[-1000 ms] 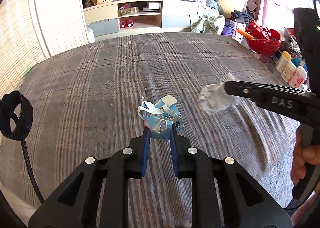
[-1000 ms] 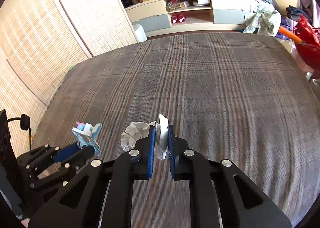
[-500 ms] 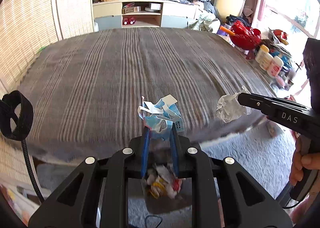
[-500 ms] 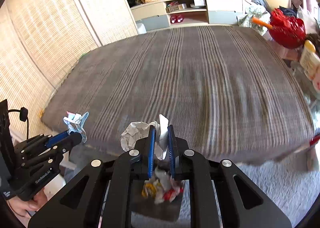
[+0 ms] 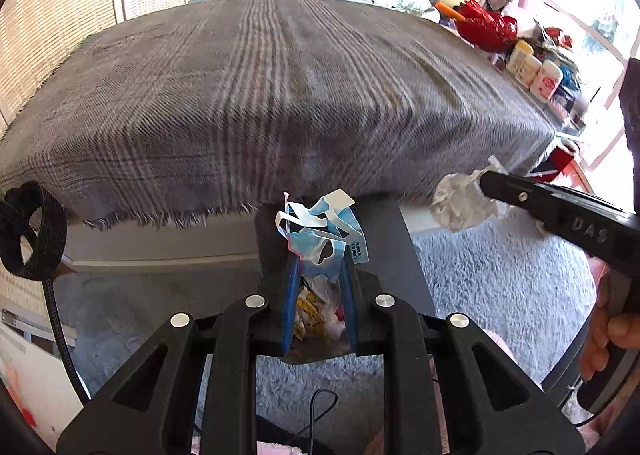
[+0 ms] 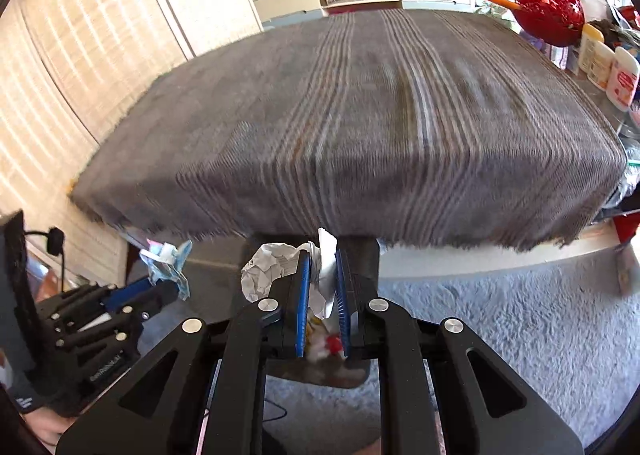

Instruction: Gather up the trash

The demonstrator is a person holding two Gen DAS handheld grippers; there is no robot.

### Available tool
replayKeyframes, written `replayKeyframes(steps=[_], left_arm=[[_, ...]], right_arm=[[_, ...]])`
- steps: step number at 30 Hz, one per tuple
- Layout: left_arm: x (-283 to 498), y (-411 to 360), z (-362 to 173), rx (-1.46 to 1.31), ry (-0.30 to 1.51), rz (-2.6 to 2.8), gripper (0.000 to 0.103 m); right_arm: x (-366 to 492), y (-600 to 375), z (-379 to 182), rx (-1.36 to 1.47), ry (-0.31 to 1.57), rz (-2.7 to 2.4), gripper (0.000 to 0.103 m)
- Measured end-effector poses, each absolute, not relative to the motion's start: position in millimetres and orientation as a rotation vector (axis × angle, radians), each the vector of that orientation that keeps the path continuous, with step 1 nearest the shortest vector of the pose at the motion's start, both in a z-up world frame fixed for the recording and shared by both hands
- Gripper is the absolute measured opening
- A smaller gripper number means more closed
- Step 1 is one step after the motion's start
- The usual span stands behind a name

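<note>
- We hold a crumpled blue face mask (image 5: 320, 243) pinched between the blue pads of our left gripper (image 5: 319, 279), its white ear loops sticking up loose above the fingertips.
- Our right gripper (image 6: 323, 287) is clamped on a crumpled white paper (image 6: 272, 267); most of the wad bulges out to the left of the pads, and only a flattened flap sits between them.
- Both pieces hang in the air just off the near edge of the bed, above a dark trash bin (image 5: 404, 255) that stands on the floor against the bed's foot.
- We judge the step in hand to be the drop into the bin. To do it well, we would bring each gripper squarely over the bin's mouth before letting go, since both pieces are light and could drift.
- The mask's loops could snag on a pad, so we would spread those jaws wide and perhaps give a small shake.
- The paper is held by one edge, so we would centre the wad itself, not the fingertips, over the opening.
- Inside the bin we see wrappers (image 5: 320, 311) already lying there: white, yellow and red scraps, well below the rim.
- The grey plaid blanket (image 5: 260, 95) on the bed shows no litter in these views.
- A pale shaggy rug (image 6: 520, 315) lies around the bin.
</note>
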State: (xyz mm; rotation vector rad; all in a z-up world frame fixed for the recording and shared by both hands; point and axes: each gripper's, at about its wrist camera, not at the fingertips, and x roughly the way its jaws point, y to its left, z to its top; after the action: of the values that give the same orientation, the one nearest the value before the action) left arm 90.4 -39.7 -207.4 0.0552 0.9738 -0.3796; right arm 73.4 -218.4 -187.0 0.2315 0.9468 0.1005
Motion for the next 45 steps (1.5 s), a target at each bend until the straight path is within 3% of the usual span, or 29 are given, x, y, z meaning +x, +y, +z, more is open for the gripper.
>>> replayKeyframes(steps=[11,20,25,29,31,32,36,38,45], left_arm=[[89,-52,-251,0.065,1.04,-0.413,0.018],[98,-51,-263,0.048,1.071,-0.412,0.023],[103,-43,-262,0.027,1.081,-0.387,0.031],[102,-37,-255,0.028,1.066,-0.374,0.037],[100,-33,-249,0.031,1.05,-0.363,0.044],[98,-31,-243,0.032,1.034,-0.355,0.052],[83,-21,-210,0.035,0.928,-0.324,0.084],[73,-17,-189,0.038,0.861,-0.312,0.095],[37,-18,-130,0.029,0.723,-0.322,0.095]], right_arm=[[75,-223,-242,0.34,1.036,0.096,0.014],[95,-210,-250,0.367,1.053,0.095,0.018],[99,-211,-248,0.372,1.043,0.083,0.045],[97,-214,-240,0.368,1.024,0.067,0.052],[93,-218,-232,0.37,1.007,0.06,0.063],[92,-219,-229,0.368,0.998,0.056,0.067],[72,-231,-197,0.334,0.901,0.011,0.1],[60,-240,-178,0.324,0.84,-0.004,0.1],[12,-261,-114,0.341,0.623,-0.036,0.1]])
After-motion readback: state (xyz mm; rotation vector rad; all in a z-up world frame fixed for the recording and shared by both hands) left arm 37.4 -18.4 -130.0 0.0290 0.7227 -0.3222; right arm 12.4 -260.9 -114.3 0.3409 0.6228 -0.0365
